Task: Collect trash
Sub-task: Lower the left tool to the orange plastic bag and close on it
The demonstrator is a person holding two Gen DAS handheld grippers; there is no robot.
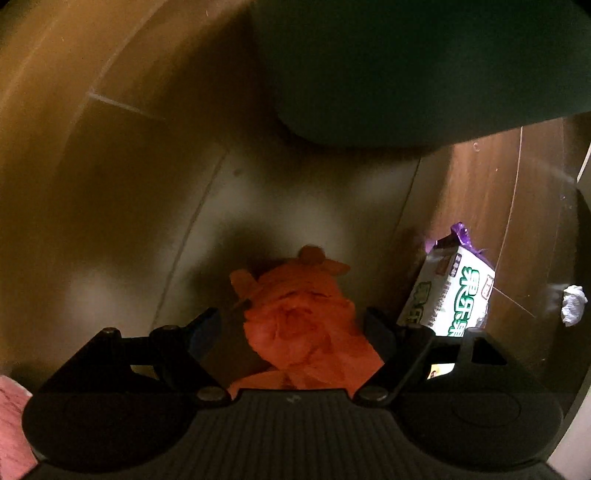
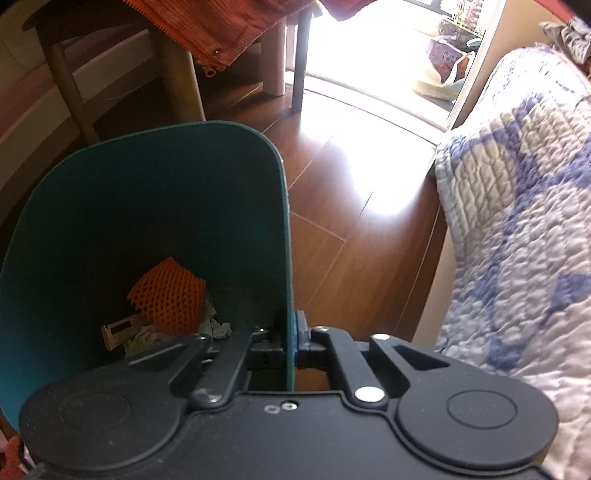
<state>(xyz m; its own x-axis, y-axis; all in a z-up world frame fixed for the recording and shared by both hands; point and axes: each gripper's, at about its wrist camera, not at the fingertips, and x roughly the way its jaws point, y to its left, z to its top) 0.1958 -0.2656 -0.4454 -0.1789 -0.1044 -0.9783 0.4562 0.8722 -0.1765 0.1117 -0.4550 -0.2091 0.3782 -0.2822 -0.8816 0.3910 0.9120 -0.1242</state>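
Observation:
In the left wrist view my left gripper point(image 1: 291, 325) is open low over the wooden floor, its jaws on either side of a crumpled orange wrapper point(image 1: 295, 317), not closed on it. A white and green snack packet with a purple end point(image 1: 454, 291) lies just right of it. A small white paper wad point(image 1: 572, 304) lies further right. The teal bin's underside point(image 1: 406, 66) hangs above. In the right wrist view my right gripper point(image 2: 290, 336) is shut on the wall of the teal trash bin point(image 2: 155, 206). Inside lie an orange foam net point(image 2: 170, 295) and paper scraps point(image 2: 147, 334).
A quilted blue and white bed cover point(image 2: 517, 221) fills the right side. Chair and table legs point(image 2: 273, 55) with an orange cloth point(image 2: 221, 26) stand at the back. A bright balcony door point(image 2: 388, 48) lies beyond the wooden floor point(image 2: 351, 240).

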